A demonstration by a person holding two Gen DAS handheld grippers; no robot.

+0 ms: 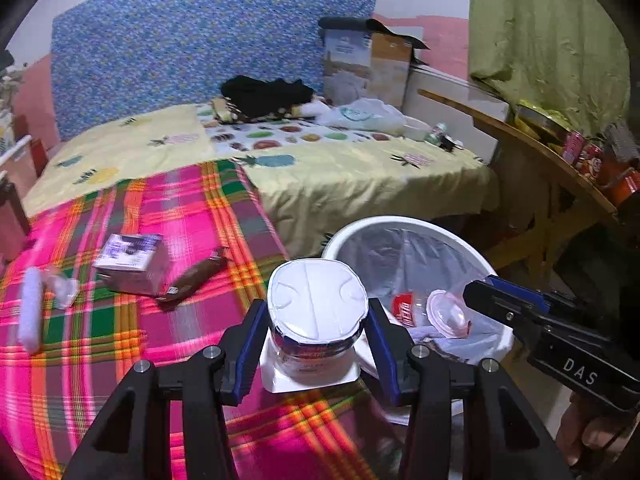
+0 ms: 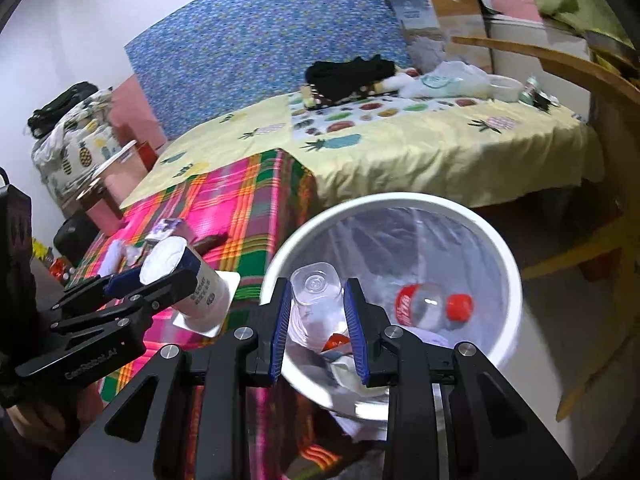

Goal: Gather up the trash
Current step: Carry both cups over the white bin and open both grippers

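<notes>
White-lipped round bin (image 2: pixel 516 280) sits right beneath my right hand-held gripper (image 2: pixel 318 316) clamping a clear plastic cup (image 2: pixel 316 288); my left hand-held gripper (image 1: pixel 318 344) clamps a white foil-lidded tub (image 1: pixel 316 320) over the plaid bed's corner (image 1: pixel 120 340).

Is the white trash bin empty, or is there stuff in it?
Not empty. The white bin already holds a clear bottle with a red cap, lying on its side on other scraps.

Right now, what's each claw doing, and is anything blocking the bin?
Left gripper clamped on yogurt cup, beside the rim. Right gripper clamped on clear plastic cup, over white bin. Bin mouth unobstructed; bottle already inside.
</notes>
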